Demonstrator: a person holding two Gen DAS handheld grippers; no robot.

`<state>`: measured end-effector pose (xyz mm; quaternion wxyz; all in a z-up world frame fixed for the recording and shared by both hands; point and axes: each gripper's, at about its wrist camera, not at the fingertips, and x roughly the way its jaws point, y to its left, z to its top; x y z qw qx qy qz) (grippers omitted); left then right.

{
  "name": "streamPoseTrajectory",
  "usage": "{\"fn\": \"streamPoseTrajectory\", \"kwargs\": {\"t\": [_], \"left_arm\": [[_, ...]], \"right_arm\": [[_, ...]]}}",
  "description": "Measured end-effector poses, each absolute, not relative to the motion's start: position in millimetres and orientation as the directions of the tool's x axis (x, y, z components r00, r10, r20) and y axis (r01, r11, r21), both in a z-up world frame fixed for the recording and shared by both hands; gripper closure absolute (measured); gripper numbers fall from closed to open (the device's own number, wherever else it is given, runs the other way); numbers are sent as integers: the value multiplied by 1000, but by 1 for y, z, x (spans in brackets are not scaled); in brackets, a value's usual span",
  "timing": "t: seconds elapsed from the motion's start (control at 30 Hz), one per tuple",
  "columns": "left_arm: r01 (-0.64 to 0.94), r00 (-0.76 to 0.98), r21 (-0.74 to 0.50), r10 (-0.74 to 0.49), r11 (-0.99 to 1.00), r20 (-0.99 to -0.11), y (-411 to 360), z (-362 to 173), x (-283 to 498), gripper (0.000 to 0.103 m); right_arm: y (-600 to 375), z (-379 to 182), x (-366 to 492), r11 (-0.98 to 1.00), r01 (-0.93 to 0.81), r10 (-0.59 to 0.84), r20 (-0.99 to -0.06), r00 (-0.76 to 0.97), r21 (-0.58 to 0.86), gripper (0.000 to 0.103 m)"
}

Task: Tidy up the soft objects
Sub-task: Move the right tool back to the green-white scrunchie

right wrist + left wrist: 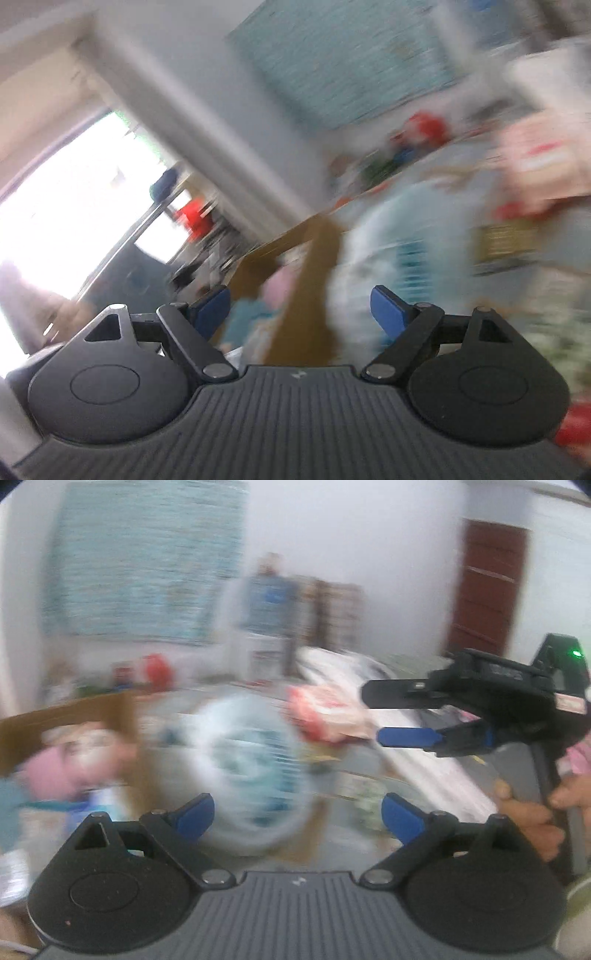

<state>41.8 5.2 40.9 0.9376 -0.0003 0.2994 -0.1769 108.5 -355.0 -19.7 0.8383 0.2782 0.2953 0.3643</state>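
Left gripper (297, 818) and right gripper (300, 308): jaws spread, empty; pink soft toy (59, 771) in cardboard box (74, 716) likely light, compressible; pinch its bulk.

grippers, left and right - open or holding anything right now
Left gripper: open, nothing between its jaws.
Right gripper: open, nothing held.

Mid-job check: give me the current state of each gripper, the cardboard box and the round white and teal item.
left gripper: open, nothing between the pads.
right gripper: open, empty.
cardboard box: open at the top, a pink soft thing inside.
round white and teal item: beside the box, not gripped; too blurred to identify.
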Motion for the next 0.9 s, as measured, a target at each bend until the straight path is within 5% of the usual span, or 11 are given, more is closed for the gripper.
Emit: {"fn": "streamPoseTrajectory", "kwargs": {"t": [0.2,0.5,0.7,0.9], "left_arm": [[466,677,-57,-398,883,-619,-72,-15,77,4],[535,628,-12,-407,845,-663,-114,-58,120,5],[558,629,34,-396,829,-669,-134,-70,134,8],[559,588,5,-391,829,-708,-141,-80,147,23]], "right_arm": [[-410,-80,100,711,-252,621,-417,663,657,20],[-415,-120,116,778,-169,520,-469,714,605,22],[-425,-143,131,772,-133,513,-484,709,622,31],[-433,-160,137,747,-103,525,-487,698,657,47]]}}
